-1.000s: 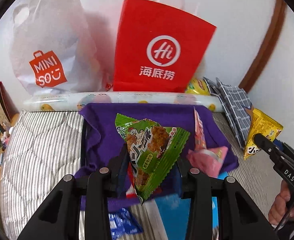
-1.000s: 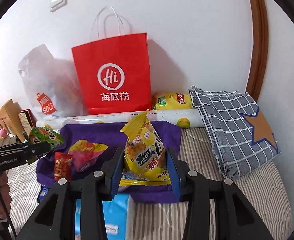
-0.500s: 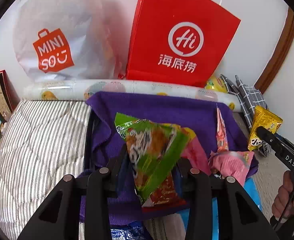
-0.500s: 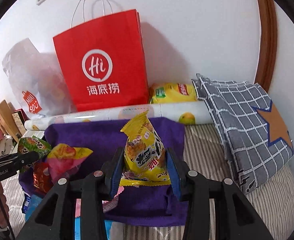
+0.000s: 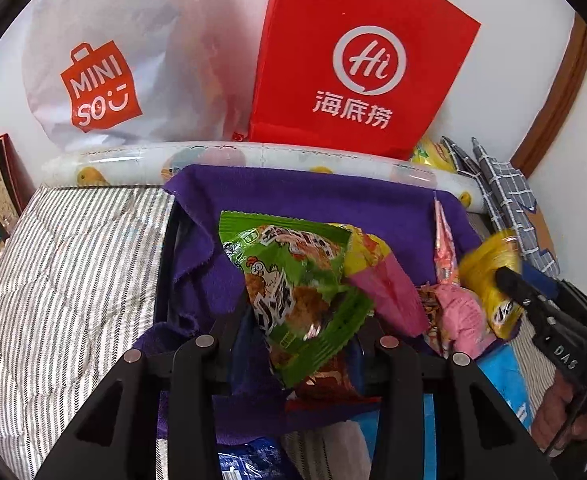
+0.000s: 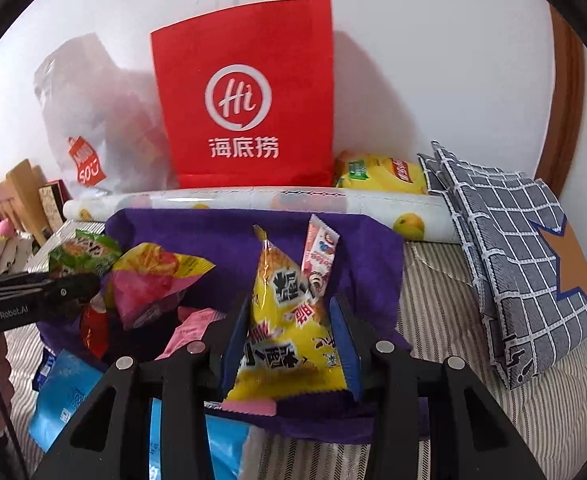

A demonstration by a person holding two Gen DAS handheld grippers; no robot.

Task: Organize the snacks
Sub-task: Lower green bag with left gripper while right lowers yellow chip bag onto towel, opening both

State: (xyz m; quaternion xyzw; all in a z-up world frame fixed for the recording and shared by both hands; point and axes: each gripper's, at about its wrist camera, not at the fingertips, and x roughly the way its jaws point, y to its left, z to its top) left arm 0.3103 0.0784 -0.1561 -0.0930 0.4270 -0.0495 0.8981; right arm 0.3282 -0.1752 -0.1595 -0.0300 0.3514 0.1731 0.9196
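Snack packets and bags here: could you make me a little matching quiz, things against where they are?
Things:
1. green packet
2. yellow packet
3. red paper bag
4. checked cushion

Places:
A. standing against the wall
B. in the left gripper
C. leaning at the far right
D. in the right gripper

Pairs: 1-B, 2-D, 3-A, 4-C

Glossy yellow snack packet (image 5: 483,280): smeared by blur in the left wrist view, print unreadable.
Bright blue plastic pack (image 6: 63,398): partly under the purple towel-like cloth (image 6: 221,236), its small print too fine to read.
Tall red paper carrier bag (image 5: 357,68): top cut off by the left view's edge.
Dark red wrapper (image 5: 333,380): mostly hidden behind the crinkled green snack packet (image 5: 297,296).
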